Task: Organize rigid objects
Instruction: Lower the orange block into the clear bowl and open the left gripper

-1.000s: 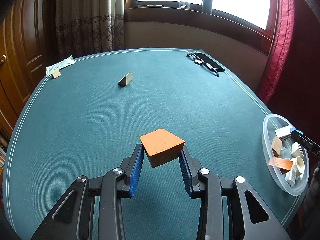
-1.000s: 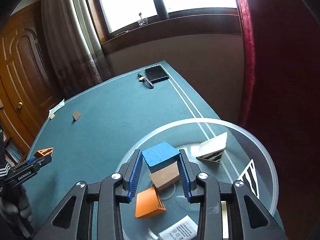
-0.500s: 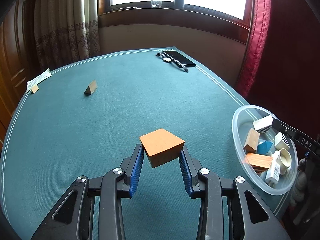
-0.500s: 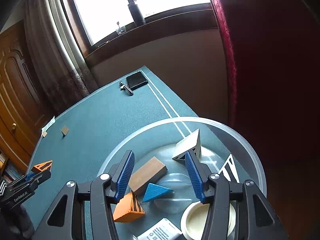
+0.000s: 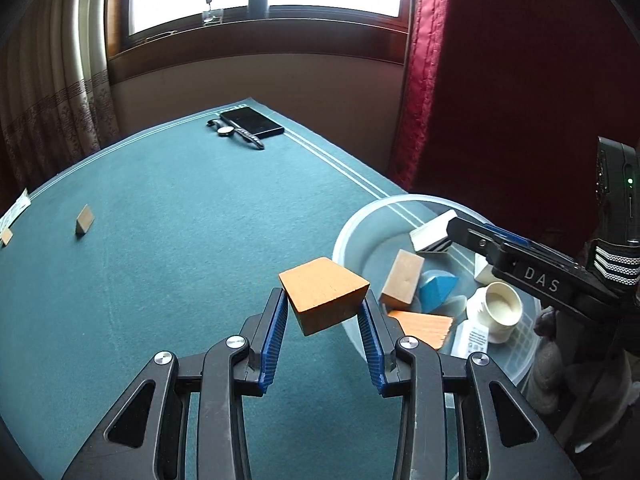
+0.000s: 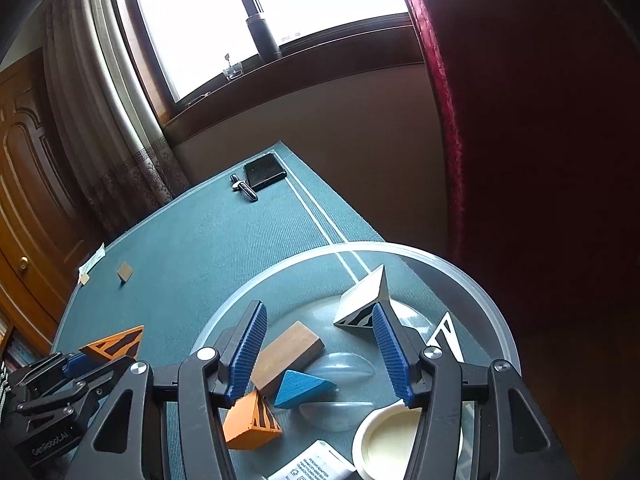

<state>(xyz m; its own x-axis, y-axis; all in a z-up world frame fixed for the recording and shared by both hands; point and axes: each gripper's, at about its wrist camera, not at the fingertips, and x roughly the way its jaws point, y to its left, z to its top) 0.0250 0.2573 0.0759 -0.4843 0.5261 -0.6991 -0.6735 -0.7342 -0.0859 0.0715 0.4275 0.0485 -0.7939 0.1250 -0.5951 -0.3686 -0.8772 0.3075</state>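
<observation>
My left gripper [image 5: 323, 312] is shut on an orange wooden block [image 5: 323, 298] and holds it above the green table, just left of the clear plastic bowl [image 5: 362, 220]. The bowl holds a blue wedge [image 5: 436, 286], a brown block [image 5: 402, 282], an orange striped block [image 5: 422, 326], a white striped wedge [image 5: 432, 234] and a white cup [image 5: 498, 310]. My right gripper [image 6: 318, 354] is open and empty above the bowl [image 6: 496, 304], over the blue wedge [image 6: 304, 388] and brown block [image 6: 290, 354]. The left gripper and its orange block [image 6: 114, 344] show at the left of the right wrist view.
A small wooden wedge [image 5: 85, 220] and a small block [image 5: 6, 236] beside a paper packet lie at the table's far left. A black phone [image 5: 252, 122] and a wristwatch [image 5: 236, 134] lie at the far edge. A red curtain [image 5: 424, 80] hangs right of the table.
My right gripper opened and let the blue wedge drop into the bowl, then rose a little. My left gripper carried the orange block rightward, close to the bowl.
</observation>
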